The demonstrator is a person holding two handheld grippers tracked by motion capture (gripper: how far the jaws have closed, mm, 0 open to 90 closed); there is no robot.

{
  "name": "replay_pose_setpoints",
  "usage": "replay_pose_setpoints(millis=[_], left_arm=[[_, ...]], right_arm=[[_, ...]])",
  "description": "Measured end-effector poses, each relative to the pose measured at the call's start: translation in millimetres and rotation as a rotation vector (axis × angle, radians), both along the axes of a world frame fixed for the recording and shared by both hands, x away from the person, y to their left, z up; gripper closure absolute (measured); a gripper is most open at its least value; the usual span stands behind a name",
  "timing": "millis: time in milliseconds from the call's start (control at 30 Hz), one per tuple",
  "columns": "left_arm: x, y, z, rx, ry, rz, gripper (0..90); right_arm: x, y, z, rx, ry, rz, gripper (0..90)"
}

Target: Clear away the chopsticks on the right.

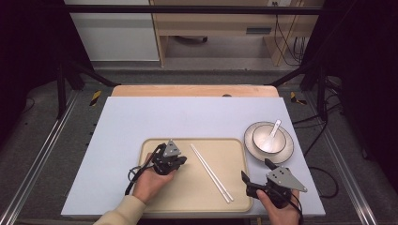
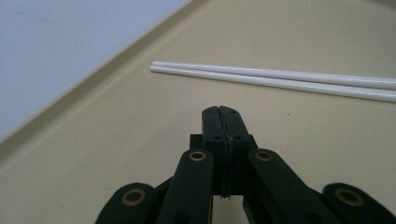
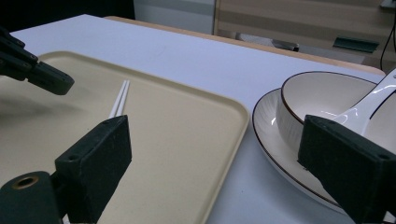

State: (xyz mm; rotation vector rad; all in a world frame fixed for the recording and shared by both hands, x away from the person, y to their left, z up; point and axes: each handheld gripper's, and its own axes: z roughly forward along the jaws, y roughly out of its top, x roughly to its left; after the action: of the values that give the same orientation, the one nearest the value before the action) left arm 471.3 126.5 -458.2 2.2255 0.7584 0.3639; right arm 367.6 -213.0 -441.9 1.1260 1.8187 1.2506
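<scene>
White chopsticks point(image 1: 211, 172) lie side by side on beige tray point(image 1: 234, 145), right of centre. L gripper point(image 1: 182, 161) over tray just left of them, jaws pressed together, empty. R gripper point(image 1: 256, 171) at tray's right edge (near bowl point(image 1: 269, 138) w/ spoon point(image 1: 273, 130)), jaws spread wide, nothing between

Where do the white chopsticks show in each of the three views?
High view: chopsticks lie diagonally on the tray, right of centre.
Left gripper view: chopsticks run across the upper right, beyond the shut jaws.
Right gripper view: their far ends show at left, above the near jaw.
Shared landmark: the beige tray.
</scene>
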Motion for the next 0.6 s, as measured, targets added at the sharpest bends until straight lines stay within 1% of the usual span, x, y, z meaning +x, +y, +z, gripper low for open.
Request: replay_pose_setpoints(millis=[67,133,200,233,333,433,467,600], left_arm=[[3.7,-3.3,-1.4,0.009,0.001,-0.004,89.7],[9.0,-8.5,-4.4,0.019,0.010,-0.005,89.7],[17.2,-17.4,-10.0,0.045,0.018,-0.006,89.7],[17.2,-17.4,-10.0,0.045,0.018,-0.006,89.7],[25.9,-24.6,-13.6,0.050,0.016,0.006,89.7],[34.1,-30.3,-14.0,0.041,0.017,0.011,89.6],[36.6,-32.4,-13.5,0.047,0.019,-0.001,89.6],[44.9,-42.9,-14.4,0.038,0.015,-0.032,89.6]], right_arm=[[0.3,0.1,0.1,0.002,0.000,-0.002,10.5],[1.0,0.1,-0.3,-0.002,-0.002,-0.002,10.9],[1.8,0.5,-0.5,0.000,0.001,-0.004,11.8],[1.8,0.5,-0.5,0.000,0.001,-0.004,11.8],[3.0,-0.4,-1.2,0.005,0.007,-0.004,12.6],[4.5,-1.6,-1.7,0.013,0.009,-0.004,13.3],[5.0,-1.8,-1.7,0.016,0.009,-0.002,13.4],[6.6,-2.1,-2.1,0.020,0.012,0.003,14.1]])
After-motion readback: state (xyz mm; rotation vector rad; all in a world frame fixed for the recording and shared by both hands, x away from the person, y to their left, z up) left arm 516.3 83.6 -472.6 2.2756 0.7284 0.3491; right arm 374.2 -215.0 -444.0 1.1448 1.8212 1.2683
